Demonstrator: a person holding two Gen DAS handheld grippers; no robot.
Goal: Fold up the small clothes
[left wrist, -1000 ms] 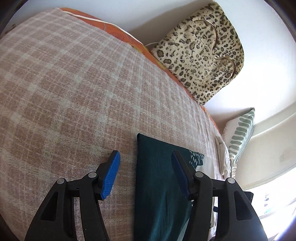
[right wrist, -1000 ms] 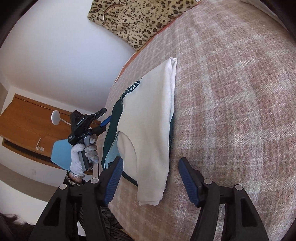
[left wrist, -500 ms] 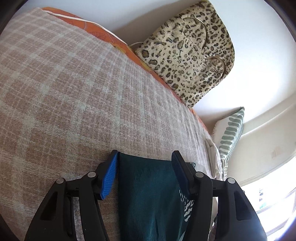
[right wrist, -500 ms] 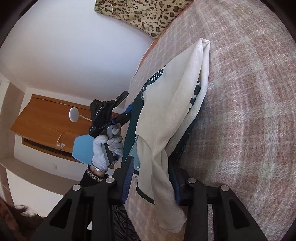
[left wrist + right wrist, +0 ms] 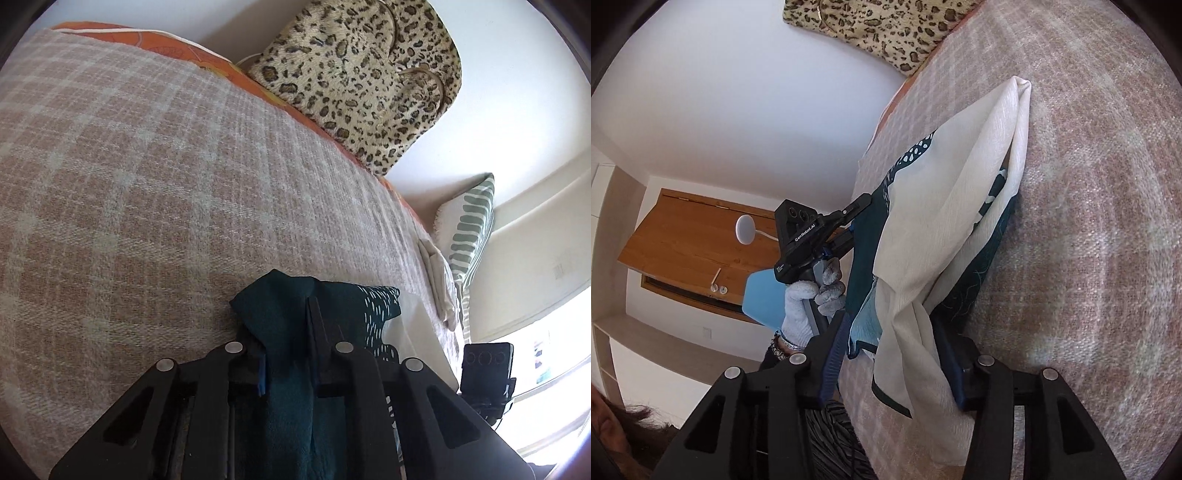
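Left wrist view: left gripper (image 5: 286, 350) is clamped on the garment's (image 5: 295, 306) teal edge, near the blanket's (image 5: 147, 166) near edge; a thin bite may slip under tension; no containers in view.

Right wrist view: right gripper (image 5: 890, 354) has just been opening; jaws straddle the garment's white fold (image 5: 923, 350) without visibly pressing; the fold may drop off the blanket.

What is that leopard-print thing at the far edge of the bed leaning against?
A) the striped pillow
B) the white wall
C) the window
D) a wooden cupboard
B: the leopard-print bag stands at the bed's far edge with its back against the plain white wall, apart from the striped pillow.
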